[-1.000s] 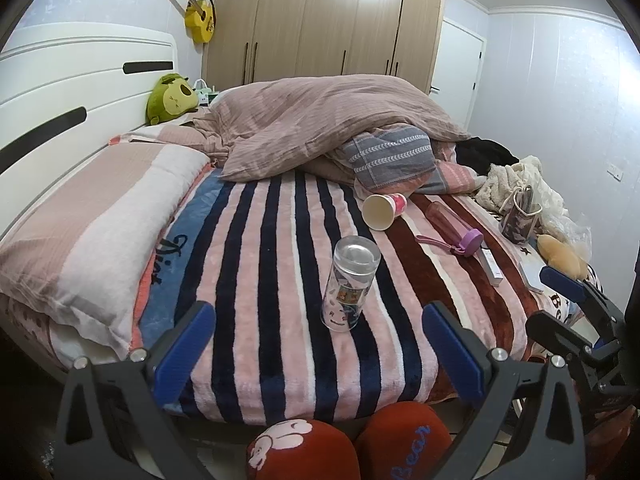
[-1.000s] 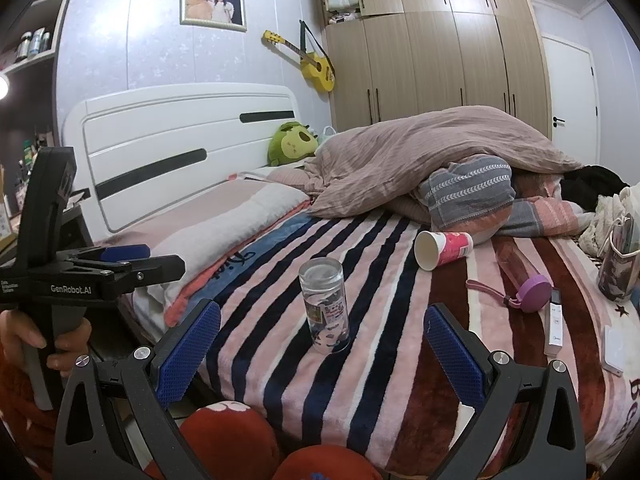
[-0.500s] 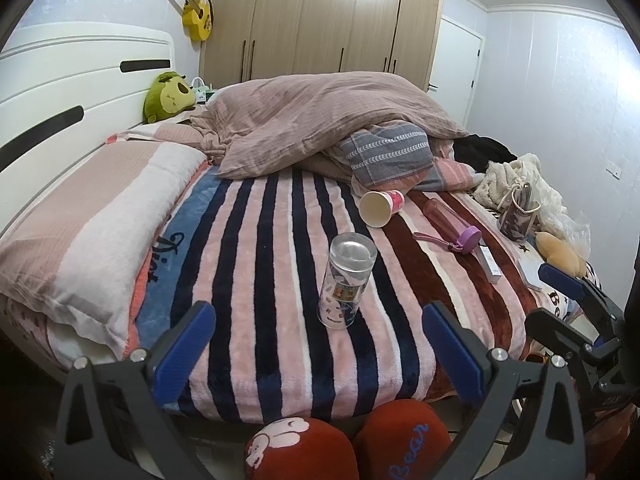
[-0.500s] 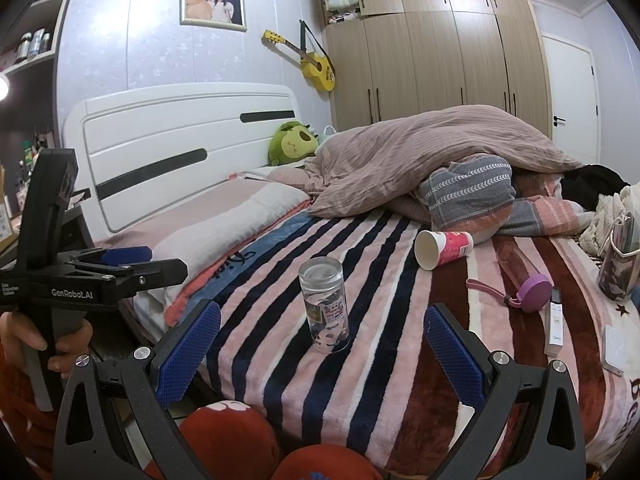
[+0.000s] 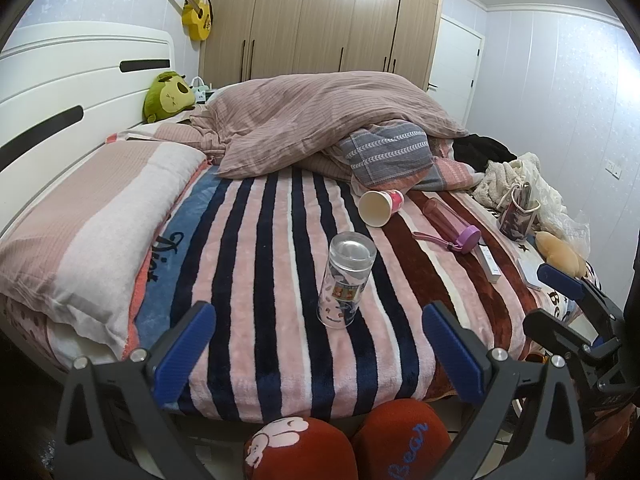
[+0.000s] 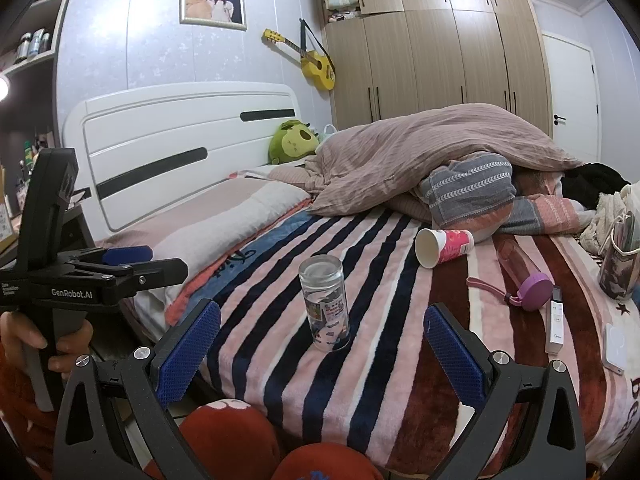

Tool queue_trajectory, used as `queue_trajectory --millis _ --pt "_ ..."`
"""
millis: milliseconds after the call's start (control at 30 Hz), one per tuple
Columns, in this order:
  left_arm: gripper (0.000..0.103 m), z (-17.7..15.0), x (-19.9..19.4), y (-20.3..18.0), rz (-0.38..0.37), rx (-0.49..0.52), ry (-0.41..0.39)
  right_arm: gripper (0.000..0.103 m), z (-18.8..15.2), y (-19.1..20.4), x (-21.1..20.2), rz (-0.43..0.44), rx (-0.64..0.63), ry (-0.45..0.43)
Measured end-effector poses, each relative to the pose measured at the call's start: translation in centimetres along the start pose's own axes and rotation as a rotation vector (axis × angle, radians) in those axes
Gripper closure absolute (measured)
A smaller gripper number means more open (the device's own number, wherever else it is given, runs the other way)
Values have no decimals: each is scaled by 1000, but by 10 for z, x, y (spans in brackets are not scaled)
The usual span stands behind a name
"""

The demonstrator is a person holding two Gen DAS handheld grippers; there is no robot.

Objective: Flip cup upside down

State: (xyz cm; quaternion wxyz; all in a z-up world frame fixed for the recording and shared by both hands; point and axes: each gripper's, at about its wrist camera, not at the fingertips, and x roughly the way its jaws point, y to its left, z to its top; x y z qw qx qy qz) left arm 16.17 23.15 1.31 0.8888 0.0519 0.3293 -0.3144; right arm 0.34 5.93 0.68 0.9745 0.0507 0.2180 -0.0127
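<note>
left wrist view, clear glass cup (image 5: pixel 346 280) standing on striped blanket (image 5: pixel 256 280), paper cup (image 5: pixel 379 207) on its side

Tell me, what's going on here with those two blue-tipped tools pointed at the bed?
A person holds a handheld claw in each hand, aimed at a clear glass cup standing on the striped blanket. Both the left claw and the right claw are open and short of the cup, gripping nothing. The aim is to flip that cup upside down, which has not begun. A paper cup lies on its side farther back, untouched.
</note>
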Motion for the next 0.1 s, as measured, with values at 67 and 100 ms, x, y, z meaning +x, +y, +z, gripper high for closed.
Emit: queue_trajectory --millis 67,100 --pt "0 0 1 -1 -2 2 2 1 0 0 0 2 1 0" --pt "0 -1 1 -1 0 2 2 1 0 0 0 2 1 0"
